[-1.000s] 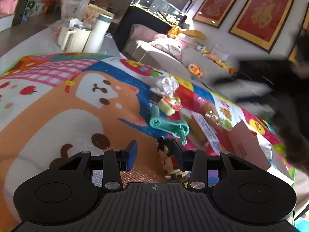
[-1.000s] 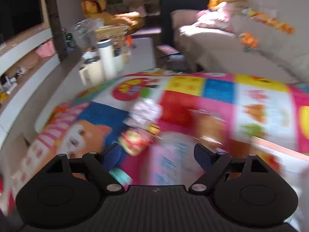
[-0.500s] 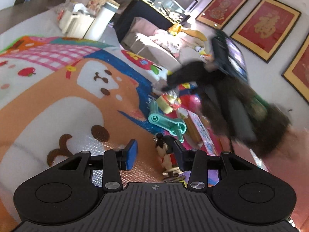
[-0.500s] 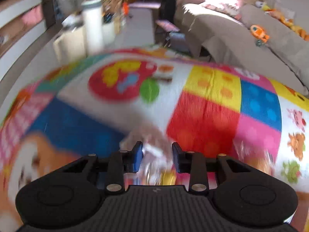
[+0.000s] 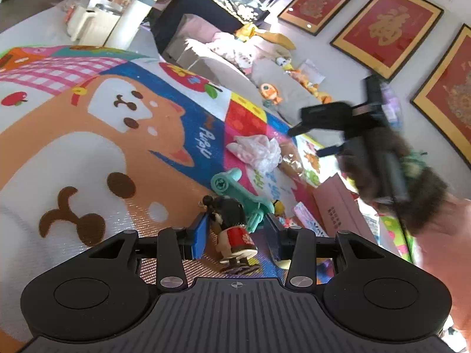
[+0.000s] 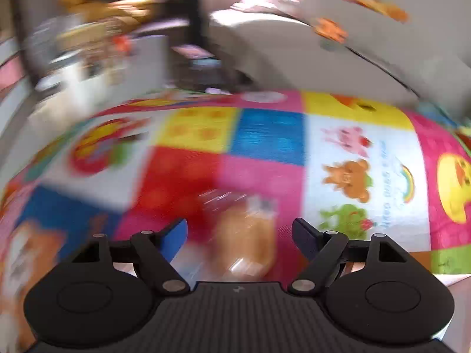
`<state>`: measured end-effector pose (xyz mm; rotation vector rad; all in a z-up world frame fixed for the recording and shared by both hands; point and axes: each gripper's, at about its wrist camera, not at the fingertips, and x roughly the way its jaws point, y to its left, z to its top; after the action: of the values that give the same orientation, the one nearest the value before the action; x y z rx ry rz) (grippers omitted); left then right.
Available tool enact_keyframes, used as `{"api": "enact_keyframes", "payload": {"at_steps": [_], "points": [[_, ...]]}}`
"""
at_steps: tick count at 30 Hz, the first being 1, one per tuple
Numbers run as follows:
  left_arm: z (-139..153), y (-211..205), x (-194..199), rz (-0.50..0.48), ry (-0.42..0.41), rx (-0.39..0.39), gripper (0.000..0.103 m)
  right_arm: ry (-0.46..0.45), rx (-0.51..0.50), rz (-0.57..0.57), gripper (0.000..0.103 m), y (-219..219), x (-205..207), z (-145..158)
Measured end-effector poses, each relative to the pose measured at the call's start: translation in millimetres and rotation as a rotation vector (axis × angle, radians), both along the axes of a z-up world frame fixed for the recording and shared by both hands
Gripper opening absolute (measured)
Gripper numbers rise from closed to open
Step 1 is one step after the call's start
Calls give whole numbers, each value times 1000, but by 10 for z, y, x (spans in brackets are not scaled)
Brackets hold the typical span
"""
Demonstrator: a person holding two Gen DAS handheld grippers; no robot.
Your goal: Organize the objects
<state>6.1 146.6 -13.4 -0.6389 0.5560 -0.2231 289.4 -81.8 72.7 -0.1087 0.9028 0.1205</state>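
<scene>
Down on the glossy cartoon play mat (image 5: pixel 97 135), printed with a big orange puppy, pink gingham and bright colour blocks, the left gripper (image 5: pixel 235 236) has its jaws standing apart around a small figurine (image 5: pixel 232 229) with black hair buns and a red robe; the blue left pad lies at the hair, the right pad seems clear of the toy, so whether it is truly clenched cannot be told. Its base rests on the mat. Just beyond it, at about one o'clock, lies a smooth teal plastic toy (image 5: pixel 238 189) with a round hub and a stubby handle, and further on a crumpled white plastic bag (image 5: pixel 259 150) beside a clear crinkly packet of brown bread (image 5: pixel 290 158). The word "Puppy" is printed in white on the mat's blue patch; pale blue lettering near the bag is too warped to read. A flat pink cardboard box (image 5: pixel 335 203) at three o'clock carries small print, unreadable. The right gripper (image 5: pixel 312 141), held by a hand in a fuzzy dark sleeve, hangs tilted downward over the bread packet with its jaws opening. From the right wrist view, badly smeared, the right gripper (image 6: pixel 240 232) shows jaws spread wide, the bread packet (image 6: pixel 244 235) between them and untouched by either pad.
</scene>
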Motion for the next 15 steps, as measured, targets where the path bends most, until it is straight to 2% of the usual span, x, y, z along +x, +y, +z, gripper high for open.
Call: {"api": "enact_keyframes", "payload": {"at_steps": [3, 4, 5, 9, 12, 13, 15], "points": [[-15, 47, 17, 11, -8, -28, 45, 51, -28, -20, 77, 32, 187, -249], [-20, 58, 16, 16, -10, -35, 45, 68, -34, 2, 63, 82, 140, -309], [-18, 66, 16, 21, -12, -38, 45, 103, -43, 27, 57, 153, 92, -389], [-15, 78, 25, 30, -16, -44, 45, 99, -106, 128, 55, 220, -455, -362], [-19, 92, 35, 29, -16, -51, 45, 163, 0, 179, 54, 75, -954, -282], [-20, 100, 33, 28, -16, -57, 45, 134, 32, 192, 54, 22, -1147, -198], [-20, 113, 24, 31, -22, -65, 45, -2, 45, 251, 54, -105, -1642, 44]]}}
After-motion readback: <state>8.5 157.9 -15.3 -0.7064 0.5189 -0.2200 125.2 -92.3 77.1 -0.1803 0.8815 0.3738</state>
